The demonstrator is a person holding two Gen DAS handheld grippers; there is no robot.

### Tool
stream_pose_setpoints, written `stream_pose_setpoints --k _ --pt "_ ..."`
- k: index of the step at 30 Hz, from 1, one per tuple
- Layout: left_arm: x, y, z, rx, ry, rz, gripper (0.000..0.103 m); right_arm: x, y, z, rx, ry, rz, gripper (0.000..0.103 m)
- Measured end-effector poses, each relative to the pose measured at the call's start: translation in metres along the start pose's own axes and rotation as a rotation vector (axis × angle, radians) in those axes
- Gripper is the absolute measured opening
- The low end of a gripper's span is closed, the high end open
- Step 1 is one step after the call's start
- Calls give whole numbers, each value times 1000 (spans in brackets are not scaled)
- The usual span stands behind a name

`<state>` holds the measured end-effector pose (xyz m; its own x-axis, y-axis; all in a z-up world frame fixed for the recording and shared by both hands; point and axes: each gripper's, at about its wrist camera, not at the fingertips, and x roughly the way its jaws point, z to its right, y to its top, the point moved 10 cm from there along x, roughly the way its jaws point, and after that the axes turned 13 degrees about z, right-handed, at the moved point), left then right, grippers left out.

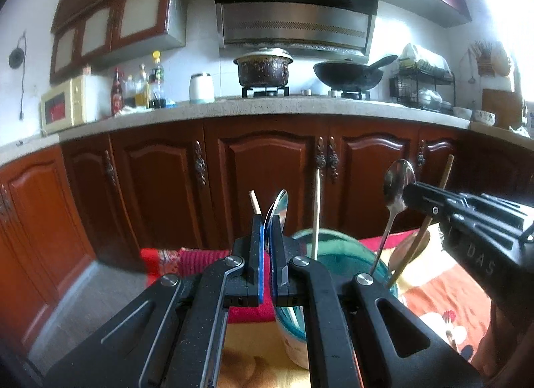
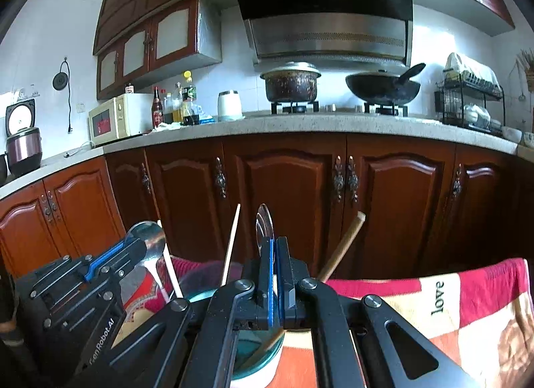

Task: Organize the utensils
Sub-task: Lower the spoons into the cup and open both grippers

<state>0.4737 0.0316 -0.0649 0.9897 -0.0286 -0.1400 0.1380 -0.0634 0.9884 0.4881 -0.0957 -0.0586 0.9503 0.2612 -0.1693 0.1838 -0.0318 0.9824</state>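
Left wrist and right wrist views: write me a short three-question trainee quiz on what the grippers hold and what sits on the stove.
1. True or false: the fingers of the left gripper are shut on the left shiny metal spoon, and those of the right gripper on the right shiny metal spoon.
2. What sits on the stove's left burner? A: dark lidded pot. B: white kettle. C: glass jug.
3. Do the held spoons' bowls point up or down?

Key: 1 true; 2 A; 3 up.
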Motion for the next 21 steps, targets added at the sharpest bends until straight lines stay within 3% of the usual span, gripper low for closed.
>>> stream_pose_setpoints --k 16,21 --pt "3 -36 -1 -128 -60 -138 3 -4 -25 -4 12 3 -58 1" --pt "2 -42 -7 -165 -48 -170 3 -4 -28 -1 37 15 -86 1"
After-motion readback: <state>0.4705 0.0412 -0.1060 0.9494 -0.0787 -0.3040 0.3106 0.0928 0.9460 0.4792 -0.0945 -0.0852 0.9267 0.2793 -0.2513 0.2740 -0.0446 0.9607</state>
